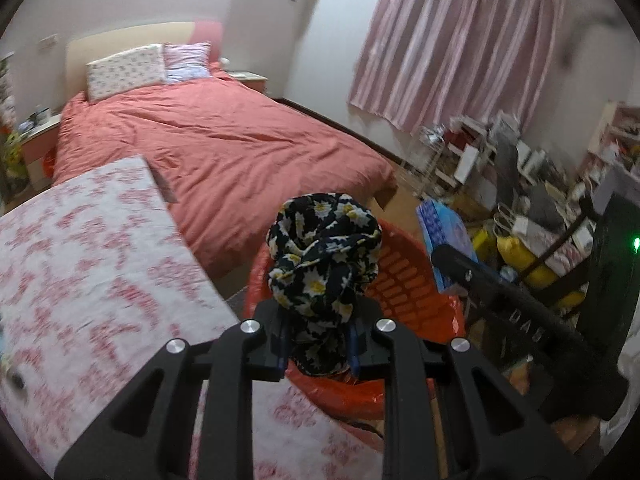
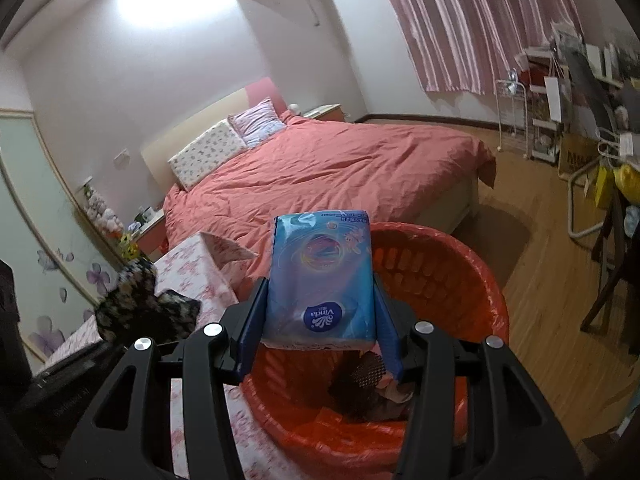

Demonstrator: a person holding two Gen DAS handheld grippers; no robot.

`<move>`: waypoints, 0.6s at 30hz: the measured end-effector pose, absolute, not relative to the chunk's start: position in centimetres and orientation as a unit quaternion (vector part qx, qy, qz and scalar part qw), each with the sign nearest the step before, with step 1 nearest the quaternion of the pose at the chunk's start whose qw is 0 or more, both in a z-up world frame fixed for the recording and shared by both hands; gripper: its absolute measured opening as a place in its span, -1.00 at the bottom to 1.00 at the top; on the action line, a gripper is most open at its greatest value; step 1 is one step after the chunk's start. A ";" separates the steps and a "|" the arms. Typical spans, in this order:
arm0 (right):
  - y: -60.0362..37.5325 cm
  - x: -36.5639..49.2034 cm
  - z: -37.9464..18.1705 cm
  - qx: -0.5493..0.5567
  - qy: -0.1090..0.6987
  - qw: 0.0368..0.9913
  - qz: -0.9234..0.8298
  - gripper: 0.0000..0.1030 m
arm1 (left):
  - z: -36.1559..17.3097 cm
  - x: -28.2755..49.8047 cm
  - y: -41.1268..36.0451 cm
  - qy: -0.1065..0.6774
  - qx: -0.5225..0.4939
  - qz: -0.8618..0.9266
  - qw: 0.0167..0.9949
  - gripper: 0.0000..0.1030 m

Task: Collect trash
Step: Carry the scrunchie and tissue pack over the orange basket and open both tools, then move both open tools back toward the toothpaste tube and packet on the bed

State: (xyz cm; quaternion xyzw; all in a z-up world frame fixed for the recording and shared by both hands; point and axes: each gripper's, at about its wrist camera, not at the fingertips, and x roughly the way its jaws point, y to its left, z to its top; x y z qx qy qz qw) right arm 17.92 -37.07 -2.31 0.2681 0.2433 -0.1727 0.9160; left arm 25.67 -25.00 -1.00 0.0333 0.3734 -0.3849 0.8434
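Above the red bin [image 2: 460, 264], your right gripper [image 2: 320, 320] clamps a blue tissue pack [image 2: 320, 280], long axis pointing forward, directly over the opening. Your left gripper [image 1: 320, 338] pinches a bunched daisy-print cloth [image 1: 324, 252] over the bin's near rim.

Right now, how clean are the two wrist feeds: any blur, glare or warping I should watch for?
Left wrist view: the floral tablecloth and the clutter at right are motion-smeared, while the daisy-print cloth in the left gripper is sharp.
Right wrist view: blown-out glare on the wall; the tissue pack is crisp.
Both: fisheye bending and dark corners.
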 end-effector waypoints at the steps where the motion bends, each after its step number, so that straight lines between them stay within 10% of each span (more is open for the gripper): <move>1: -37.5 18.2 -2.7 0.274 0.244 0.914 -0.174 -0.03 | -1.4 25.9 -25.5 0.376 0.038 -0.388 0.841 -0.57; 18: -40.1 19.0 -4.0 0.298 0.267 0.899 -0.178 0.10 | -6.0 30.1 -28.2 0.415 0.068 -0.379 0.824 -0.13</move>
